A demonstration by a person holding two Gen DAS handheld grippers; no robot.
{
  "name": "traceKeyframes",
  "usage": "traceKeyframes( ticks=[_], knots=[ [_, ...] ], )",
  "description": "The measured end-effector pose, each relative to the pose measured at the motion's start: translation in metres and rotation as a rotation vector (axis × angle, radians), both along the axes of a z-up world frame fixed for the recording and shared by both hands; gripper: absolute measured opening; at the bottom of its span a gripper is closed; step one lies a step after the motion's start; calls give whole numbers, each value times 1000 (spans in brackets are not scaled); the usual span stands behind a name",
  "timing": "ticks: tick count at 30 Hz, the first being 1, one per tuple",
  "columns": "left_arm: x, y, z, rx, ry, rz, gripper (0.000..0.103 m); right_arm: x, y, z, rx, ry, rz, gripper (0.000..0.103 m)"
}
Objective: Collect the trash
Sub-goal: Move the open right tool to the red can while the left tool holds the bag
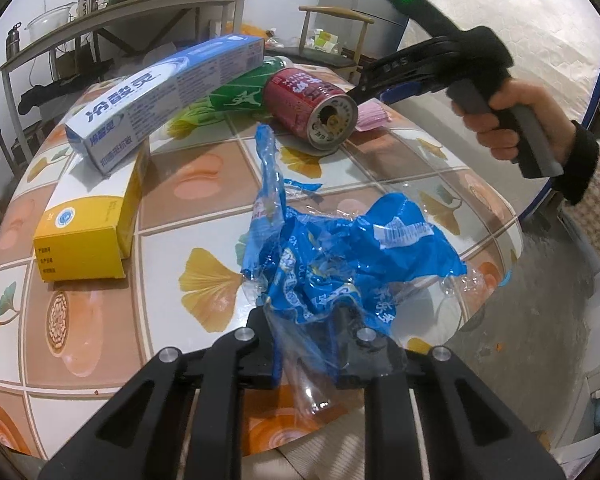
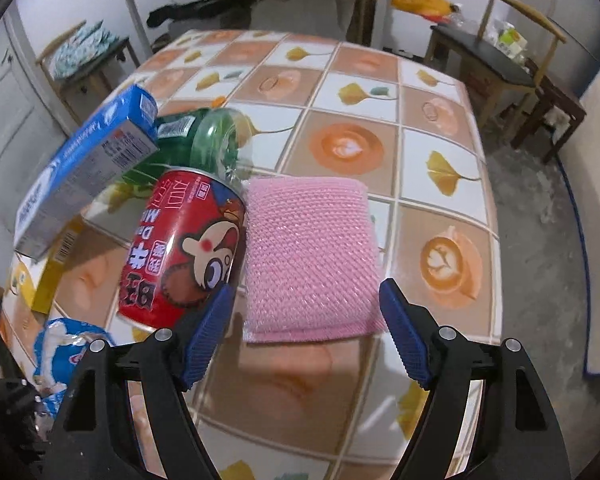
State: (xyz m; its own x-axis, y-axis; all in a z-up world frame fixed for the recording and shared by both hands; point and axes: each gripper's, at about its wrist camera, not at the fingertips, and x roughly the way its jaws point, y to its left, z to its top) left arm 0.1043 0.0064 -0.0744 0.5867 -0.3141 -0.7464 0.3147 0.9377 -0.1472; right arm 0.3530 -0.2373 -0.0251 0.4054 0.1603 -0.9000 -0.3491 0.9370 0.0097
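Blue plastic wrapper, crumpled, lies near the table's near edge, its lower end pinched between the nearly closed fingers of the left gripper. Right gripper hangs with its jaws spread wide over the pink scouring pad, nothing between the pads. Red drink can lies on its side touching the pad's left edge.

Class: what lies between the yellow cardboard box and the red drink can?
Bare patterned tablecloth between yellow cardboard box and red drink can, in the left wrist view.
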Motion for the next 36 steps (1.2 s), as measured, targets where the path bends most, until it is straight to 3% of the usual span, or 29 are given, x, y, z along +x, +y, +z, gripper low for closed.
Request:
traceKeyframes(
  ticks=[6,10,14,15,17,23,25,34,36],
  knots=[
    [1,0,0,-3,2,2,15,0,4,-7,-65,-14,15,72],
    [1,0,0,-2,2,3,15,-10,-4,-6,-79,-15,8,63],
    [1,0,-1,-2,3,4,15,-20,-18,-7,-75,28,-16,43],
    [1,0,-1,-2,4,5,15,-22,-22,-7,-66,40,-22,42],
    [1,0,-1,-2,4,6,15,-26,-30,-4,-49,34,-30,43],
    [2,0,0,-3,10,10,15,-25,-34,14,-32,-35,-5,66],
    [2,0,0,-3,11,11,15,-24,-32,17,-24,-40,-6,66],
    [1,0,1,0,8,13,15,-18,-6,35,340,102,8,66],
    [1,-1,1,0,7,14,15,-13,3,33,369,138,4,66]
  ],
)
